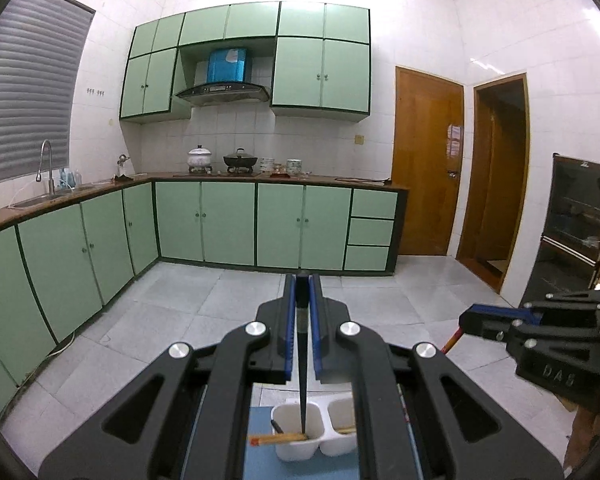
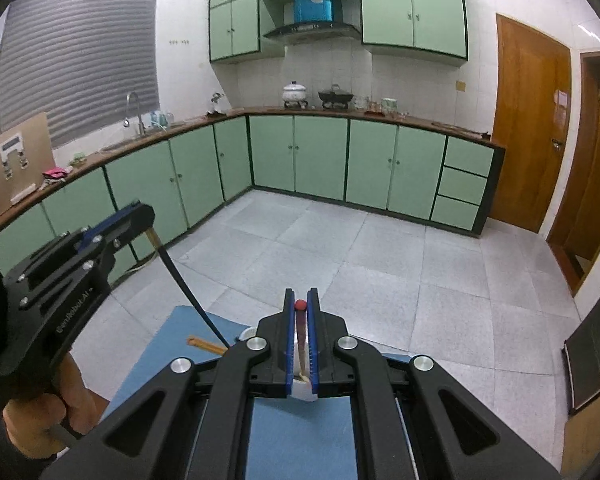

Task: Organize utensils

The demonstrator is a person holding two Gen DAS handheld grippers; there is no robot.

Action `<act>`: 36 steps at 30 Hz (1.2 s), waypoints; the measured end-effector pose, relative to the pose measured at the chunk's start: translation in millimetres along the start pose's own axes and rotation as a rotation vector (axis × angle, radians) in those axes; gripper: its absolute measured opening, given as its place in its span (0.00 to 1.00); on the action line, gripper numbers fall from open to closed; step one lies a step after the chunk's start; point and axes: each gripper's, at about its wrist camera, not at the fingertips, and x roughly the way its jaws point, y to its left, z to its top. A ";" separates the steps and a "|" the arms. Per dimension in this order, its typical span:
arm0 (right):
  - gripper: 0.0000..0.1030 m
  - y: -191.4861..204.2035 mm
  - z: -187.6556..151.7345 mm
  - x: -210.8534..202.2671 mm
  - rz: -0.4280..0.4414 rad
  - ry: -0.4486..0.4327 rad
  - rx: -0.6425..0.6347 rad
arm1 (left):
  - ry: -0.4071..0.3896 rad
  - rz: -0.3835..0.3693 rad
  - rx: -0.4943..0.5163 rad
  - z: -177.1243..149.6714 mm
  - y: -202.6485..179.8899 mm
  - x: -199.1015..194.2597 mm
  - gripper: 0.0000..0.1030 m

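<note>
My left gripper (image 1: 302,280) is shut on a black chopstick (image 1: 302,380). The stick hangs point down into the left compartment of a white two-part holder (image 1: 300,451). A wooden chopstick with a red end (image 1: 278,438) lies across that compartment's rim. To the right, my right gripper (image 1: 466,320) is shut on a wooden chopstick (image 1: 450,342). In the right wrist view the right gripper (image 2: 300,298) clamps this red-tipped stick (image 2: 301,344) above the holder (image 2: 304,394). The left gripper (image 2: 146,216) with its black chopstick (image 2: 188,292) is at the left.
The holder stands on a blue mat (image 2: 300,436) on a table. A hand (image 2: 40,420) grips the left tool. Beyond are a tiled floor (image 2: 380,248), green cabinets (image 2: 320,156), wooden doors (image 1: 426,160) and a black rack (image 1: 572,232) at the right.
</note>
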 end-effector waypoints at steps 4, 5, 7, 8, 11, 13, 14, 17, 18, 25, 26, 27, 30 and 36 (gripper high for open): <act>0.06 -9.2 -9.4 41.8 0.002 0.039 0.012 | 0.027 -0.004 -0.005 -18.6 3.4 32.0 0.06; 0.06 -12.1 -12.9 51.7 0.004 0.050 0.015 | 0.036 -0.004 -0.004 -24.0 4.5 38.5 0.06; 0.06 -13.8 -19.0 65.9 0.004 0.066 0.017 | 0.061 -0.006 -0.001 -38.4 6.1 50.1 0.06; 0.06 -15.4 -22.9 72.3 0.005 0.074 0.019 | 0.072 -0.004 0.003 -45.0 7.1 54.8 0.06; 0.06 -14.5 -31.6 85.3 0.005 0.097 0.023 | 0.104 -0.001 0.008 -58.0 15.5 65.8 0.06; 0.06 -16.0 -35.4 90.3 0.008 0.108 0.026 | 0.124 0.002 0.004 -63.0 21.6 70.1 0.06; 0.06 -16.5 -37.4 91.8 0.012 0.116 0.031 | 0.135 0.001 0.005 -64.8 22.5 71.0 0.07; 0.17 -18.1 -39.4 88.3 0.002 0.112 0.037 | 0.142 0.010 0.019 -64.8 25.2 67.0 0.13; 0.19 -18.6 -38.7 84.6 -0.002 0.104 0.037 | 0.137 0.013 0.019 -63.1 26.5 62.7 0.20; 0.19 -23.2 -37.3 51.8 -0.020 0.060 0.049 | 0.096 0.022 0.013 -39.2 36.8 25.8 0.26; 0.19 -22.7 -37.9 47.0 -0.019 0.055 0.050 | 0.096 0.024 0.019 -36.7 36.8 20.4 0.26; 0.19 -21.4 -39.1 43.2 -0.017 0.053 0.052 | 0.097 0.026 0.025 -35.2 36.8 14.4 0.26; 0.19 -16.4 -42.8 29.4 -0.006 0.042 0.054 | 0.106 0.031 0.029 -35.2 36.4 -1.9 0.30; 0.19 -7.1 -49.9 10.5 0.015 0.030 0.057 | 0.134 0.031 0.024 -45.2 37.1 -34.2 0.31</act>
